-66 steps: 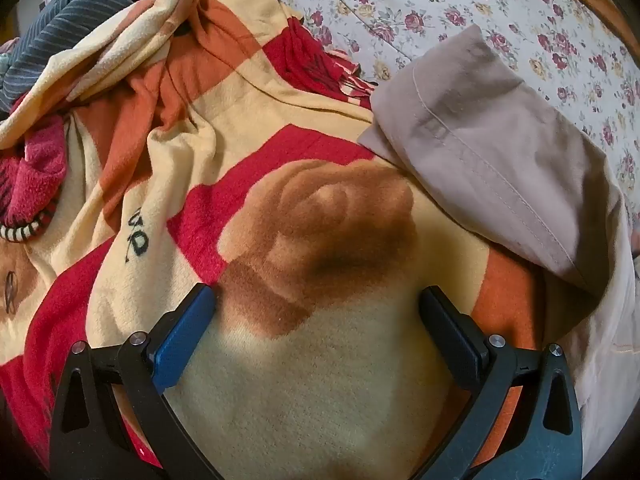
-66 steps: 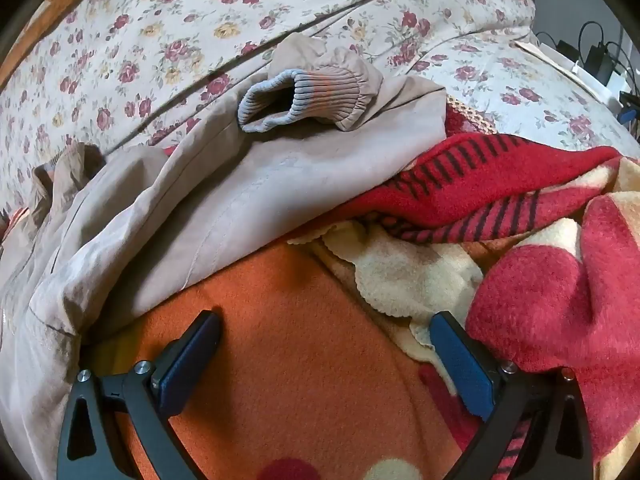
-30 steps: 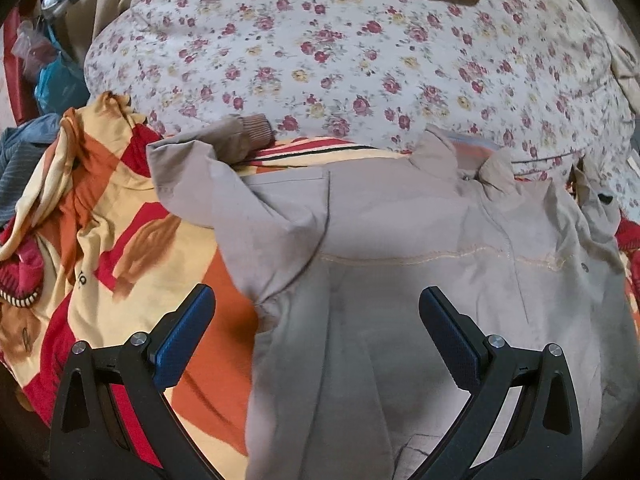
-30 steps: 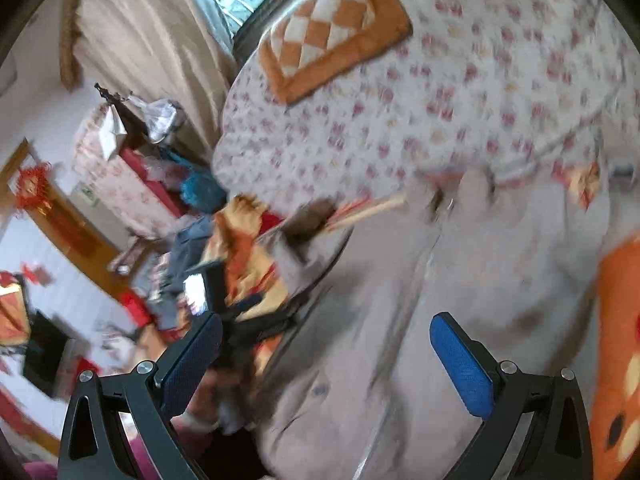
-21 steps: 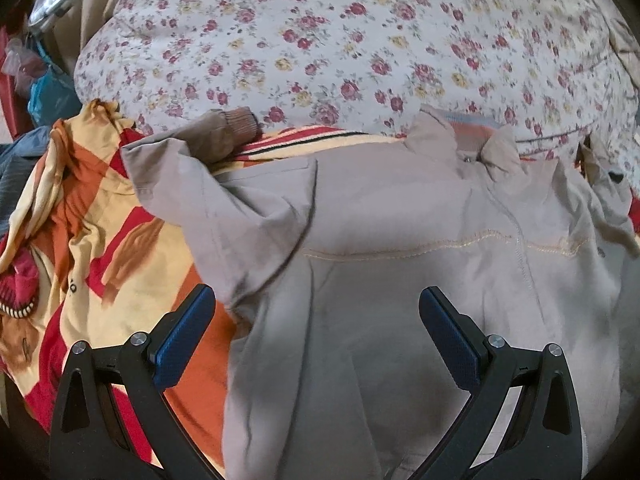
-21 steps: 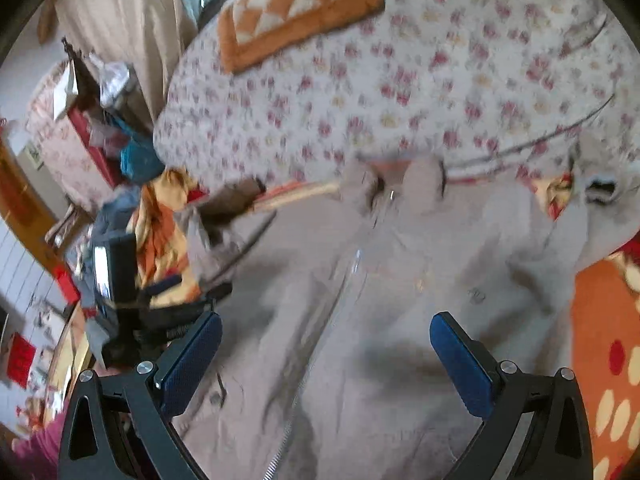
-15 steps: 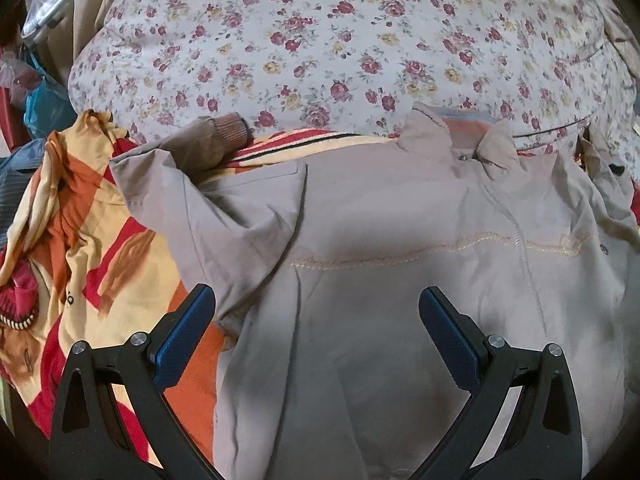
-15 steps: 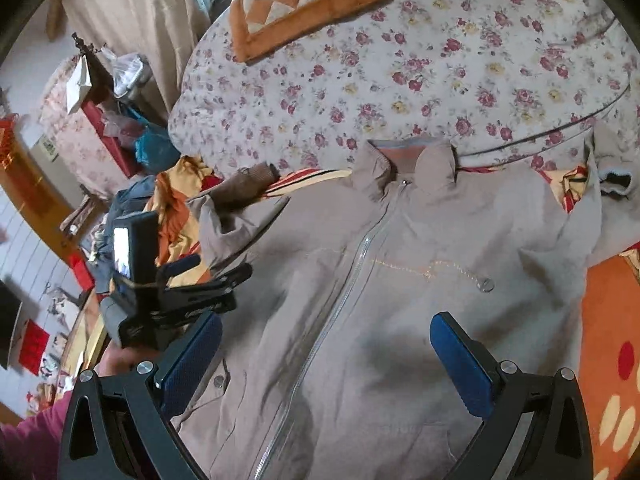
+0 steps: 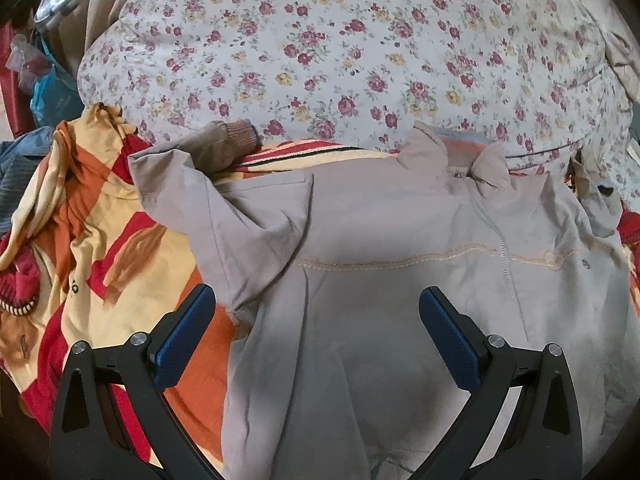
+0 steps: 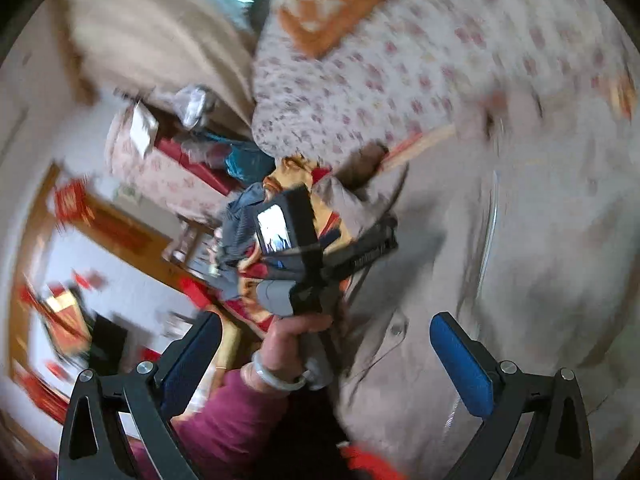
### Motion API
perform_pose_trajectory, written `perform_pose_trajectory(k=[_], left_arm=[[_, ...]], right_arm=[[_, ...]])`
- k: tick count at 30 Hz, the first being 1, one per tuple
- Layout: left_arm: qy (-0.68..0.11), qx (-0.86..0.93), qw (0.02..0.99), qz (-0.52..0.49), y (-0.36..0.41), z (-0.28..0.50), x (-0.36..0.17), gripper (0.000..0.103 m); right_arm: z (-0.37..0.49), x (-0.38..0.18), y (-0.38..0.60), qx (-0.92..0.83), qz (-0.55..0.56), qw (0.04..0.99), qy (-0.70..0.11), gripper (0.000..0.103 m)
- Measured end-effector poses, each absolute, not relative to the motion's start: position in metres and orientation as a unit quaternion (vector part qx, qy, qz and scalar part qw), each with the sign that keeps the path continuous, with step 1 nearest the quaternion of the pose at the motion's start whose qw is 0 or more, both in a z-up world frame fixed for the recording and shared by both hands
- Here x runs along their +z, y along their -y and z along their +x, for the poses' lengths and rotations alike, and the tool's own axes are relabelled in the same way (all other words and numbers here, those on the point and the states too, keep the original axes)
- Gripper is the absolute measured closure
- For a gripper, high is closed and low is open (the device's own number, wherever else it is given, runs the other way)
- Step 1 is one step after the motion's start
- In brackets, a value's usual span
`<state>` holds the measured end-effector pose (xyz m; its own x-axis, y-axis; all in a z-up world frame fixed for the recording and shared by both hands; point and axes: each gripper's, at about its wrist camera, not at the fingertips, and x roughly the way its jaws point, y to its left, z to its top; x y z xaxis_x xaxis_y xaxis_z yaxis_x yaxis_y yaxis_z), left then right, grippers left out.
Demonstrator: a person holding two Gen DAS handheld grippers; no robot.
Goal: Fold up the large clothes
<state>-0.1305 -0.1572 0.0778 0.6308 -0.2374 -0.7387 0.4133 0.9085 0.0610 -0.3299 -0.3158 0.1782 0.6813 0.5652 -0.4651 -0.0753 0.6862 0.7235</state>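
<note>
Flat, jacket (image 9: 400,280) lies lengthwise, collar (image 9: 452,152) pointing away.

Black plastic two-finger left gripper (image 9: 316,320) w/ blue ribbed pads (image 9: 182,334), silver screws at pivots. Same build on right gripper (image 10: 326,354). Magenta knit sleeve (image 10: 224,420), pale bangle (image 10: 272,376) at wrist.

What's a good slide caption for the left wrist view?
Open left gripper above a beige jacket spread on a striped blanket.
</note>
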Motion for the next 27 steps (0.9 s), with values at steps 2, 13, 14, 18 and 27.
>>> perform_pose_trajectory(k=[2, 13, 14, 18, 27], left_arm=[[-0.388, -0.184, 0.896, 0.110, 0.156, -0.132, 0.079, 0.001], [-0.391, -0.191, 0.895, 0.101, 0.162, -0.132, 0.085, 0.001], [-0.390, -0.191, 0.895, 0.103, 0.162, -0.131, 0.085, 0.001], [-0.384, -0.184, 0.898, 0.114, 0.164, -0.131, 0.082, 0.001], [-0.379, -0.174, 0.899, 0.131, 0.171, -0.126, 0.073, 0.001]], right_arm=[[-0.330, 0.194, 0.316, 0.159, 0.313, 0.873, -0.337, 0.000], [-0.316, 0.236, 0.345, 0.090, 0.332, 0.895, -0.284, 0.000], [-0.308, 0.229, 0.342, 0.066, 0.297, 0.904, -0.300, 0.000], [-0.276, 0.187, 0.340, -0.022, 0.156, 0.922, -0.353, 0.000], [-0.255, 0.107, 0.387, -0.064, 0.149, 0.913, -0.374, 0.000]])
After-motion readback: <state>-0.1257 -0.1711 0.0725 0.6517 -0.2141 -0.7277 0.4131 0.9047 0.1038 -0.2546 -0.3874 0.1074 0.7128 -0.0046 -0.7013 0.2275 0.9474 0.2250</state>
